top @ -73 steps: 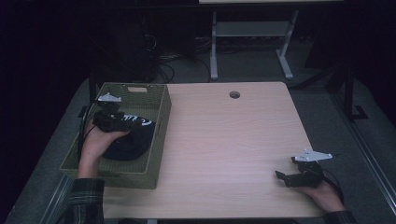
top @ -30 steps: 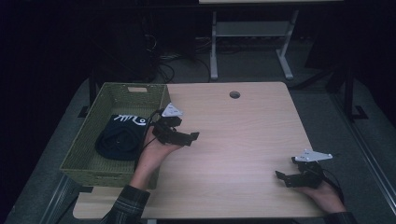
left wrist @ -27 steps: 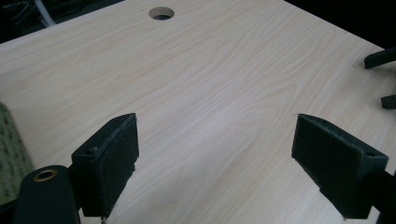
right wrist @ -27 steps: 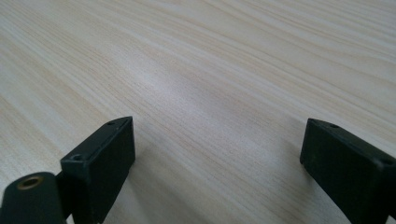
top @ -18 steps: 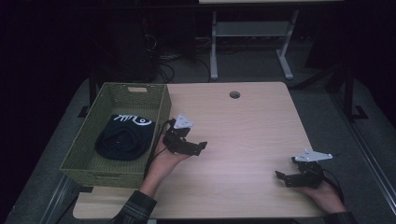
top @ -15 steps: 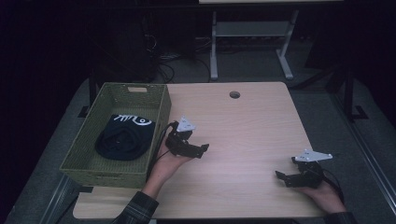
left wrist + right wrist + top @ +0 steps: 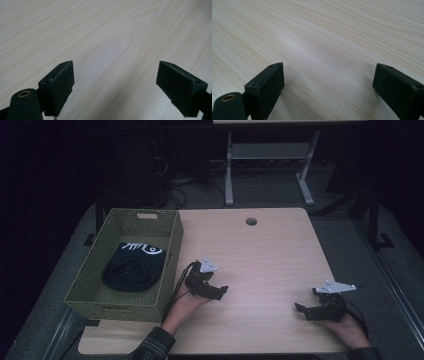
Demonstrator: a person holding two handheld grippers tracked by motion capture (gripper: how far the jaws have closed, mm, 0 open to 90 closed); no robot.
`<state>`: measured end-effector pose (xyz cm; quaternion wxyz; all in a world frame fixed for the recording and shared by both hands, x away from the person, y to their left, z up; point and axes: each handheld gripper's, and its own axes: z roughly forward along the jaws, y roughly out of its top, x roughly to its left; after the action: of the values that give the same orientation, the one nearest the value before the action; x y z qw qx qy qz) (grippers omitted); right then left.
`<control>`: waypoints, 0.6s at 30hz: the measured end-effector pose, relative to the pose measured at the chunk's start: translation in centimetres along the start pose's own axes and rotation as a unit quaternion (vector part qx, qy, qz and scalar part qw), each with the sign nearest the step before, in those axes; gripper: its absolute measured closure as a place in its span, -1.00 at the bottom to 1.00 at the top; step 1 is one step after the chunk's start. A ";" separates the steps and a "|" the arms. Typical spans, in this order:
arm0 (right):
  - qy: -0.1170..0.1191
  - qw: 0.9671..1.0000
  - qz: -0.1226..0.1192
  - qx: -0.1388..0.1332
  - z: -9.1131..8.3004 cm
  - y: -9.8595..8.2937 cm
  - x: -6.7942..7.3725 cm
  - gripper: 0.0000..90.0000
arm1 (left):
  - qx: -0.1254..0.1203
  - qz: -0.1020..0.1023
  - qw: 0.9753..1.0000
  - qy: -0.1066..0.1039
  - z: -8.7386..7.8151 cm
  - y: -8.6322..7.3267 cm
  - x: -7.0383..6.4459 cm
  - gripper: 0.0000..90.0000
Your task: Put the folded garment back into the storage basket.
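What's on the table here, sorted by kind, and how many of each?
Baskets: 1, green basket
Dark clothes: 1, dark cloth inside the basket
Grippers: 2, left gripper and right gripper, both open and empty
Total: 4

No text, label, brand or number can be read anywhere. The dark folded cloth (image 7: 131, 270) lying in the green woven basket (image 7: 170, 262) carries a white printed mark on its far end, seen from the high view, but it is too small and blurred to tell whether it is lettering or only a drawing.
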<state>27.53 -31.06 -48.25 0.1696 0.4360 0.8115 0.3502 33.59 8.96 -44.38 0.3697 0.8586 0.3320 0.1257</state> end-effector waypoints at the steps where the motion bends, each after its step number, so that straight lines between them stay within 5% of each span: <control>1: 0.000 1.000 0.000 0.000 0.0 0.0 0.0 -0.78 | 0.003 0.003 1.000 0.001 0.3 -0.3 0.0 -0.69; 9: 0.000 1.000 0.001 0.000 0.0 0.0 0.0 -0.78 | 0.040 0.012 0.999 0.005 2.1 -1.7 -0.3 -0.69; 18: -0.001 1.000 -0.001 0.000 0.0 0.0 0.0 -0.78 | 0.028 0.017 0.999 0.010 2.1 -2.1 -0.2 -0.72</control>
<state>27.54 -31.07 -48.25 0.1707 0.4355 0.8116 0.3501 33.47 8.72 -47.33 0.3402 0.8728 0.3244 0.1314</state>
